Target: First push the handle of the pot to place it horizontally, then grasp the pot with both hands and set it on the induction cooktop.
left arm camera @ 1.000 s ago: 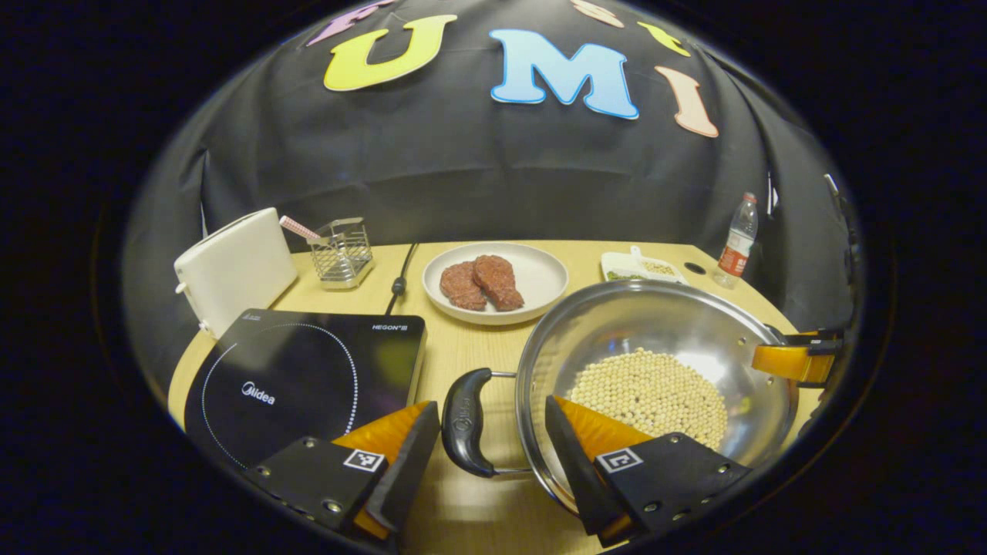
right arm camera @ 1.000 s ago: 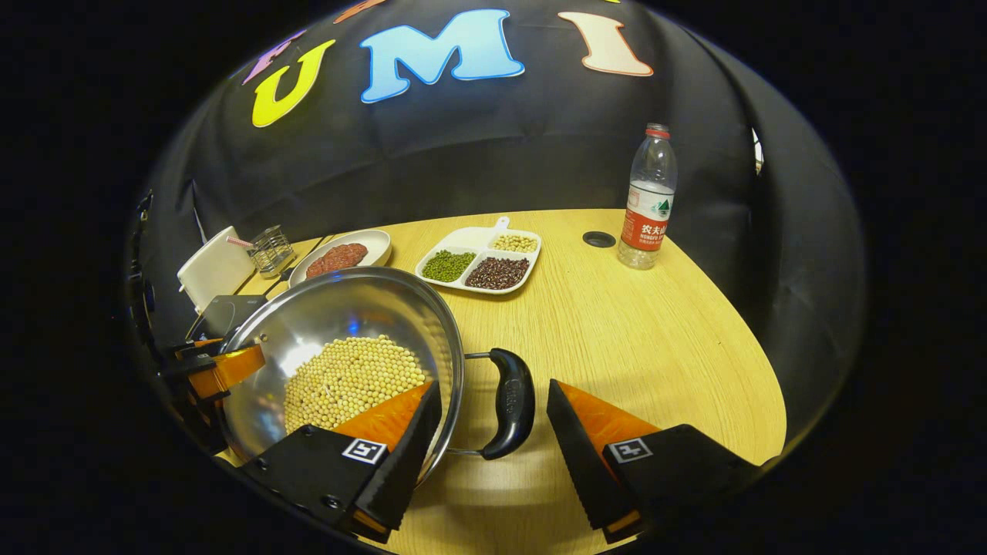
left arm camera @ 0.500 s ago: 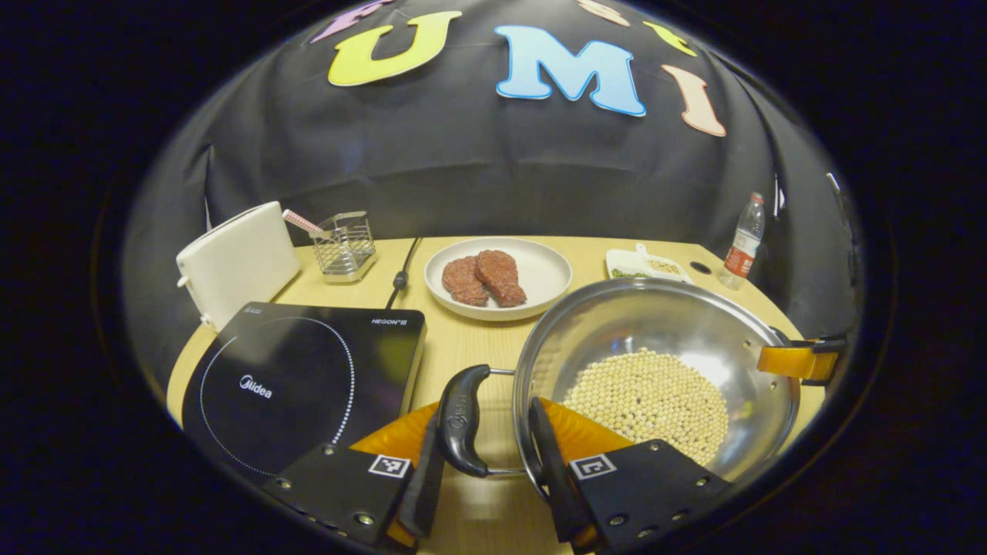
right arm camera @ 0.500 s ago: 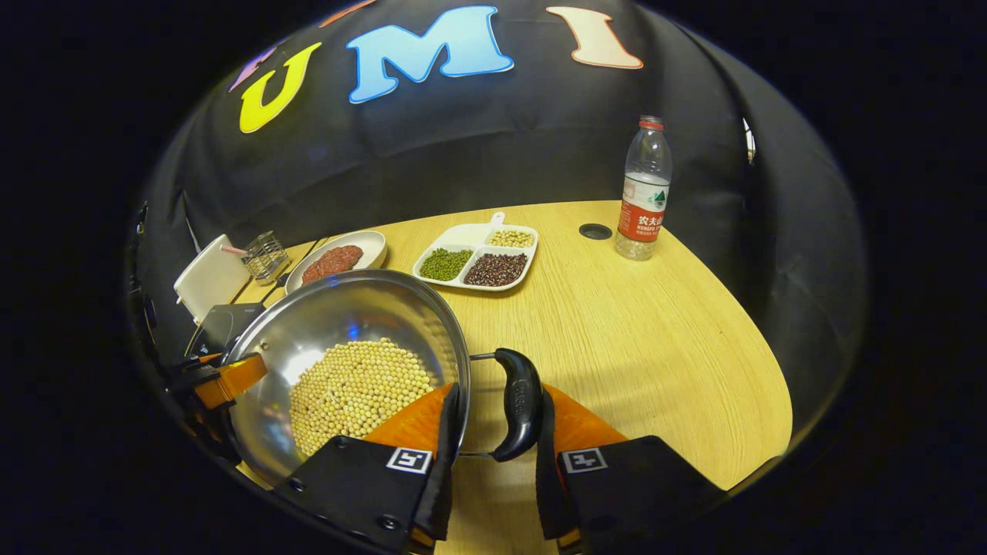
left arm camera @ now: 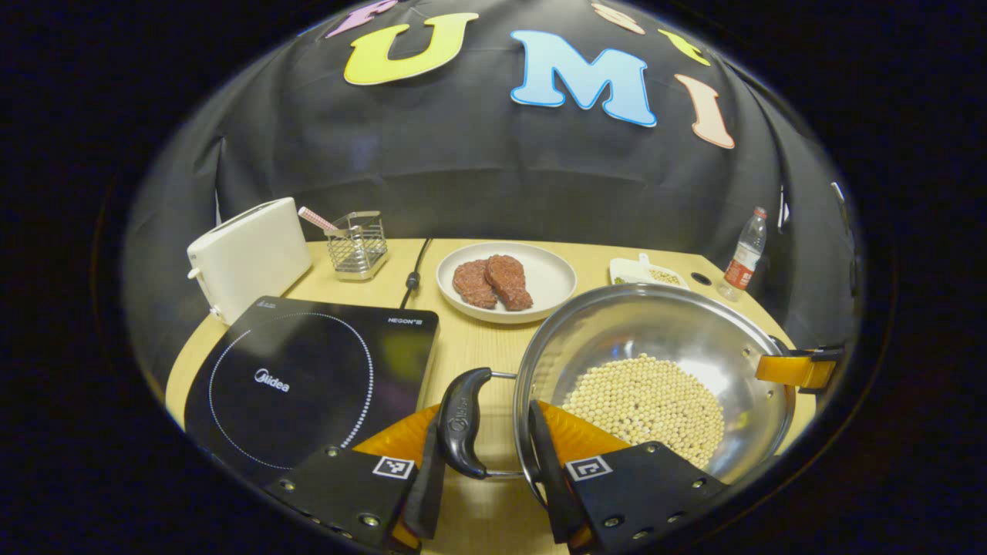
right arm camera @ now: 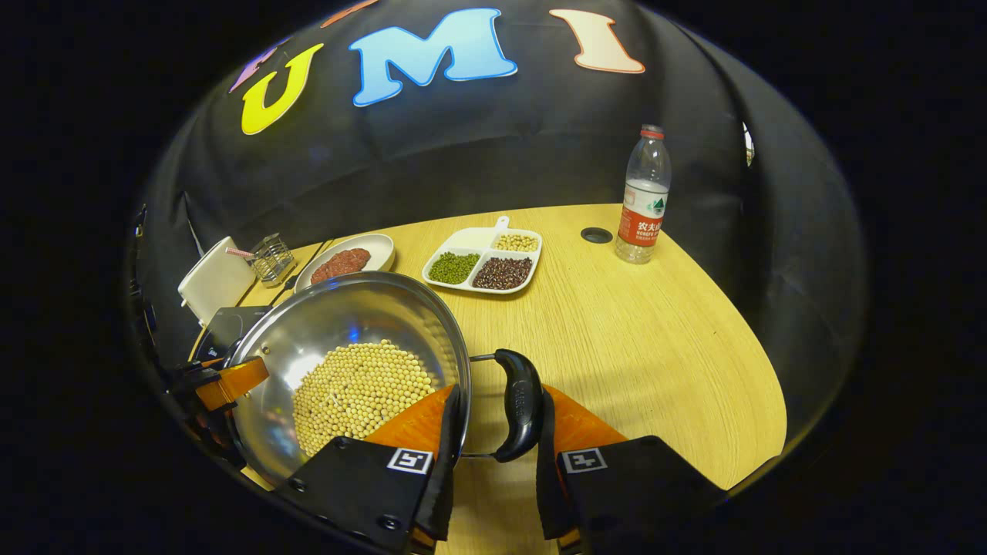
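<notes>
Left gripper view: pot (left arm camera: pixel 655 362) sits on the table (left arm camera: pixel 478 347) toward the near edge, just right of the induction cooktop (left arm camera: pixel 308 378), not yet on it. Left gripper (left arm camera: pixel 482 462) straddles the pot's black side handle (left arm camera: pixel 461 422): one finger outside the handle, the other inside the pot rim, so the clamp takes in both handle and rim. Right gripper view: right gripper (right arm camera: pixel 493 455) is closed the same way over the opposite handle (right arm camera: pixel 520 405).

Risks, judged: each grip looks narrow. If one hand lifts faster, the pot could tilt and pivot in the fingers. A loop handle may also swing, letting the bowl sag. Crossing to the cooktop, a low carry could catch its raised edge.

Contents, largest first: pot carries a loose layer of pale soybeans (left arm camera: pixel 648 397), free to roll and spill over the shallow wall on a tilt. White plate (left arm camera: pixel 506 281) near the far edge holds two reddish patties. Divided tray (right arm camera: pixel 483 260) holds green, dark and pale beans, one kind per compartment. Wire caddy (left arm camera: pixel 357 244) holds a pink stick. Bottle (right arm camera: pixel 644 196) stands near the far right edge, contents unclear.
</notes>
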`<act>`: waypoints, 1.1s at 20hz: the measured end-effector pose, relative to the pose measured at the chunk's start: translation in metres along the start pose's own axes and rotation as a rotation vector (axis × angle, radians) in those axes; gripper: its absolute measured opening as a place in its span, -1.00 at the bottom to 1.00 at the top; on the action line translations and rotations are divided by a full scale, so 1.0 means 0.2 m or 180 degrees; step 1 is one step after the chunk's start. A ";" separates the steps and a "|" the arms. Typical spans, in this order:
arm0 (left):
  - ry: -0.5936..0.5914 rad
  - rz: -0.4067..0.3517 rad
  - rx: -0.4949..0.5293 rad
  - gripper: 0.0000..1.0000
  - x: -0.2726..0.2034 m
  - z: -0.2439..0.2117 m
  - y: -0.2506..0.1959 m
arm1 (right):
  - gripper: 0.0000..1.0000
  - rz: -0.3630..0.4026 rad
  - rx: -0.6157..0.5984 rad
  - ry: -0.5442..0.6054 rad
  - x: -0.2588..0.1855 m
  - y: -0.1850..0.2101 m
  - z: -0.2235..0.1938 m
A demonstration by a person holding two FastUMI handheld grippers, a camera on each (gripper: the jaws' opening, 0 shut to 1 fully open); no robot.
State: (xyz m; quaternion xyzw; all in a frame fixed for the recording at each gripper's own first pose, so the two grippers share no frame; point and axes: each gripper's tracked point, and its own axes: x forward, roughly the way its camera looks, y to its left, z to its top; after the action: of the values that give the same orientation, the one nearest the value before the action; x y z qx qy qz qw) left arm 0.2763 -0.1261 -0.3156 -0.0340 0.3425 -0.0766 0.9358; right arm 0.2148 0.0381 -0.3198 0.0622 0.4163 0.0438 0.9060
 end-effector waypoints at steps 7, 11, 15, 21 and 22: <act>-0.0065 -0.0114 0.0096 0.07 -0.14 0.13 0.18 | -0.07 -0.0076 0.0114 -0.0071 -0.17 0.20 0.01; -0.0098 -0.0133 0.0106 0.12 -0.20 0.17 0.33 | -0.07 -0.0074 0.0142 -0.0118 -0.22 0.34 0.02; -0.0124 -0.0143 0.0132 0.18 -0.23 0.20 0.46 | -0.13 -0.0074 0.0168 -0.0135 -0.24 0.46 0.02; -0.0158 -0.0135 0.0102 0.12 -0.26 0.21 0.65 | -0.07 -0.0062 0.0131 -0.0171 -0.26 0.65 0.02; -0.0162 -0.0128 0.0097 0.12 -0.26 0.20 0.69 | -0.07 -0.0051 0.0122 -0.0175 -0.26 0.68 0.02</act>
State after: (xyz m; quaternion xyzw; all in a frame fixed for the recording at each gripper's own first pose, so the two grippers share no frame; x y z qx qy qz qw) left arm 0.2795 0.0188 -0.2669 -0.0286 0.3167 -0.0997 0.9428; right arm 0.1812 0.1650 -0.2584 0.0774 0.3925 0.0269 0.9161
